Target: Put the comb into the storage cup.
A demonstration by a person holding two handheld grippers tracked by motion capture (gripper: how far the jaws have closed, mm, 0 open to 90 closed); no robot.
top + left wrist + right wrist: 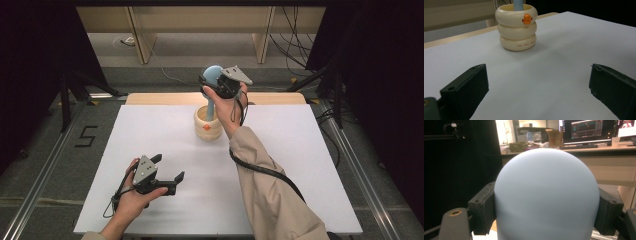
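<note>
I clamp my right gripper (218,80) on the rounded pale-blue head of the pestle (546,195), its stem standing inside the cream 3-ringed plastic mortar (208,123) for pounding, while my left gripper (170,167) rests released nearby.

Right claw (216,80) raised, clamped; left claw (167,169) low, agape.

The pale blue round-headed tool (546,195) looks smooth, matt plastic. The cream ringed holder (516,27) shines glossy like glazed plastic, on a matt white tabletop (150,130).
</note>
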